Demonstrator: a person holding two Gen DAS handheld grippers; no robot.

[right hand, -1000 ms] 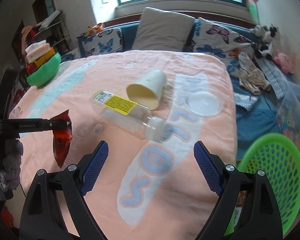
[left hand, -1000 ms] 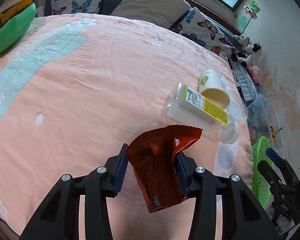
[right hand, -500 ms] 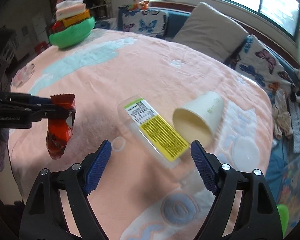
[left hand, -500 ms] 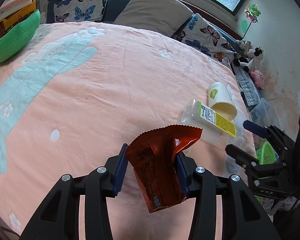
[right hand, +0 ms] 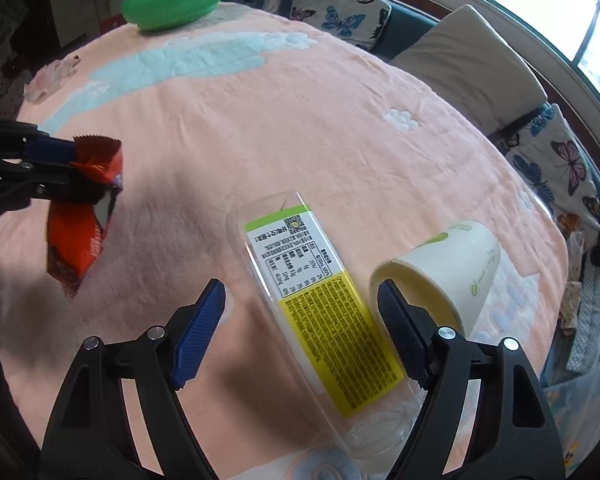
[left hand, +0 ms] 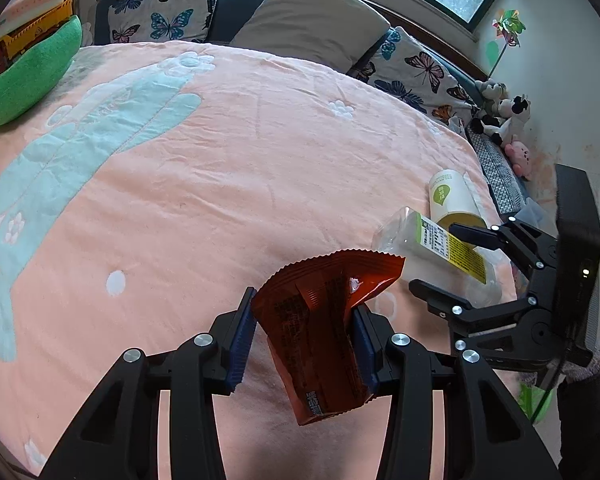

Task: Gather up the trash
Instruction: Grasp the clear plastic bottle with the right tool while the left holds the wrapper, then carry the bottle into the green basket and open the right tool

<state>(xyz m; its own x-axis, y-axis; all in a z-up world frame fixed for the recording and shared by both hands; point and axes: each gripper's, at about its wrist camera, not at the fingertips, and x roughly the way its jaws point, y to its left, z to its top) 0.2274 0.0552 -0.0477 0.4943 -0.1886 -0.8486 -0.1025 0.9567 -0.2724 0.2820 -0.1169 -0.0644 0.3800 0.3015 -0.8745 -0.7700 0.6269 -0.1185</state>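
Observation:
My left gripper point(left hand: 302, 332) is shut on a red snack wrapper point(left hand: 320, 320) and holds it above the pink blanket point(left hand: 204, 184); the wrapper also shows in the right wrist view point(right hand: 80, 224). My right gripper point(right hand: 300, 316) is open, its jaws on either side of a clear plastic bottle with a yellow-green label point(right hand: 320, 316) that lies on its side. A cream paper cup point(right hand: 444, 272) lies tipped over just right of the bottle. Bottle point(left hand: 440, 248) and cup point(left hand: 452, 196) also show in the left wrist view, with the right gripper point(left hand: 440, 260) over them.
A green cushion with stacked toys point(right hand: 176, 0) sits at the blanket's far corner. Butterfly pillows point(left hand: 160, 24) and a grey pillow point(left hand: 312, 24) line the back. Plush toys point(left hand: 500, 120) lie at the right side. A bit of green basket point(left hand: 532, 400) shows low right.
My right gripper has moved forward and down over the bottle, which now lies between its open jaws. The left gripper still holds the wrapper, shifted slightly back.

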